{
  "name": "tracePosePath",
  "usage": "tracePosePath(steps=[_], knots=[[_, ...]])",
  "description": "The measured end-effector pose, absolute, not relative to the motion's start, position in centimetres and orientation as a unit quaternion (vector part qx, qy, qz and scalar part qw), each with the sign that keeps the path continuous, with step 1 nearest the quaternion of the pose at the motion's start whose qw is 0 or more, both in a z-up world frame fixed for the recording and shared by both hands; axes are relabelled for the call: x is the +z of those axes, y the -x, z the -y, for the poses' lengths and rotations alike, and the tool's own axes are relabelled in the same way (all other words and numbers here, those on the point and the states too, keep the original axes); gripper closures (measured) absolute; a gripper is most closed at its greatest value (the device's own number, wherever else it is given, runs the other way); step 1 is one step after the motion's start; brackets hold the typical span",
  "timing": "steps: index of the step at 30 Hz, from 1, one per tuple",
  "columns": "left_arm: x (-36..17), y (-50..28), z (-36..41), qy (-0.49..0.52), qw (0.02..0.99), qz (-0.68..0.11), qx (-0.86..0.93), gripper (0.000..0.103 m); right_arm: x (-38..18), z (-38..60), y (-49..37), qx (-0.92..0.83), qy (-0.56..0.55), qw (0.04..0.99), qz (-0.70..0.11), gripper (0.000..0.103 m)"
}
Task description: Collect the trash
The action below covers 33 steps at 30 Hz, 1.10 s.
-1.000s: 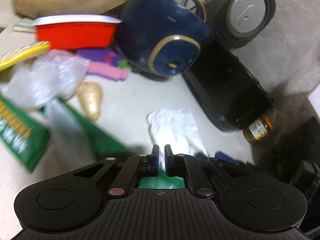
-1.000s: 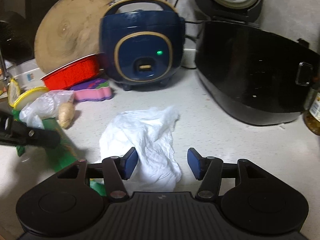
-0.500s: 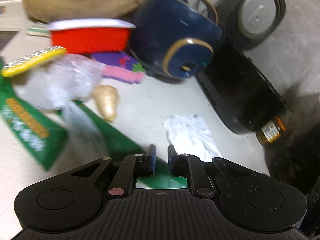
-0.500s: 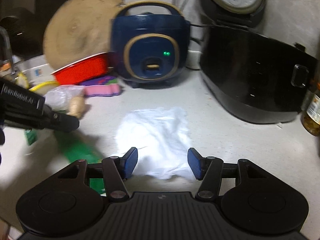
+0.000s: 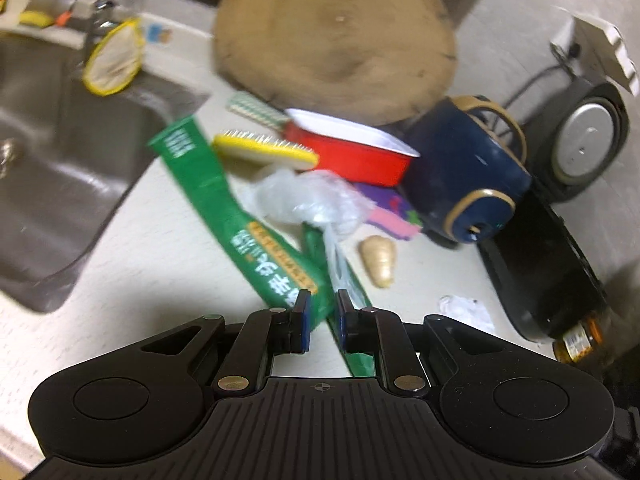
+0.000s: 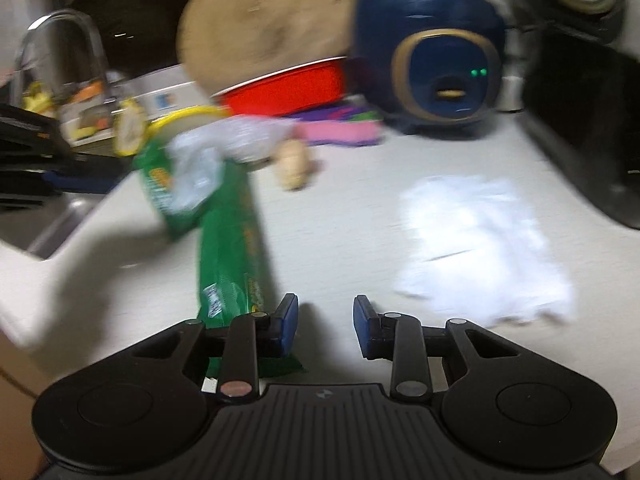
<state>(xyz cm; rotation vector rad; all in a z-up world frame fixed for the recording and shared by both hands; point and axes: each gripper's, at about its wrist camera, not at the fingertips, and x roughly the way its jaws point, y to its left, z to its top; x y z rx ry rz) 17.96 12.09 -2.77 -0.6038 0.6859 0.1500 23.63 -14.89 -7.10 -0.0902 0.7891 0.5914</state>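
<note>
Over worktop (image 5: 132, 272) beside sink (image 5: 60, 168), my left gripper (image 5: 319, 312) jaws narrow, pinching green wrapper (image 5: 224, 208); right gripper (image 6: 325, 322) jaws wide, empty. Tissue (image 6: 480, 240) lies right: centre before closing, keep wrapper pinched.

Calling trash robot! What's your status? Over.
Left claw shut on green wrapper. Right claw open, empty. White tissue on counter, not yet collected. Nothing blocking it.

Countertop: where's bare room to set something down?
Free: the strip between the sink and the green wrapper, and the patch between the ginger piece and the white tissue. Crowded: by the red dish and blue cooker.
</note>
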Motion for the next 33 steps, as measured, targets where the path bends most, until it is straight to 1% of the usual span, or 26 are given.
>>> tracePosePath(steps=[4,5,7,8,9,12,14,18,22,25,29,31,32,33], knots=[[-3.3,-17.3,-13.2,0.292,0.893,-0.329,0.095,0.088,-6.3,12.9,-21.5,0.305,0.093,0.884,-0.343,0.072],[-3.3,-17.3,-13.4,0.293,0.893,-0.327,0.101,0.088,-6.1,12.7,-21.2,0.298,0.106,0.889,-0.331,0.070],[-3.3,-17.5,-13.9,0.288,0.895,-0.321,0.113,0.088,-5.7,12.8,-21.2,0.289,0.117,0.894,-0.321,0.061],[-3.1,-17.7,-14.2,0.283,0.897,-0.318,0.118,0.088,-5.5,12.9,-21.2,0.286,0.117,0.896,-0.318,0.055],[-3.0,-18.0,-14.6,0.281,0.898,-0.316,0.122,0.088,-5.4,13.2,-21.4,0.283,0.116,0.898,-0.317,0.054],[-2.2,-18.5,-16.1,0.312,0.890,-0.308,0.124,0.088,-4.7,13.8,-22.7,0.285,0.089,0.896,-0.328,0.054],[-1.5,-18.0,-16.7,0.314,0.891,-0.299,0.133,0.088,-3.6,13.1,-23.8,0.304,0.081,0.893,-0.321,0.054],[-0.9,-16.9,-17.4,0.292,0.889,-0.314,0.160,0.088,-0.9,8.2,-24.9,0.357,0.169,0.889,-0.232,0.052],[-0.5,-15.5,-18.6,0.286,0.883,-0.320,0.190,0.088,-0.5,1.5,-26.7,0.404,0.252,0.863,-0.167,0.052],[-0.4,-14.8,-19.1,0.281,0.878,-0.327,0.209,0.088,-1.7,-3.6,-27.8,0.434,0.311,0.834,-0.139,0.052],[-0.6,-14.5,-19.3,0.281,0.872,-0.333,0.221,0.088,-4.7,-8.9,-28.5,0.429,0.409,0.799,-0.100,0.052],[-0.6,-14.6,-19.3,0.280,0.870,-0.336,0.228,0.088,-6.0,-10.6,-29.0,0.422,0.440,0.787,-0.092,0.054],[-0.7,-14.7,-19.3,0.280,0.869,-0.337,0.230,0.088,-6.4,-11.0,-29.4,0.421,0.448,0.783,-0.094,0.065],[-0.7,-14.9,-19.3,0.281,0.868,-0.338,0.230,0.088,-6.4,-11.1,-29.7,0.419,0.448,0.784,-0.099,0.079]])
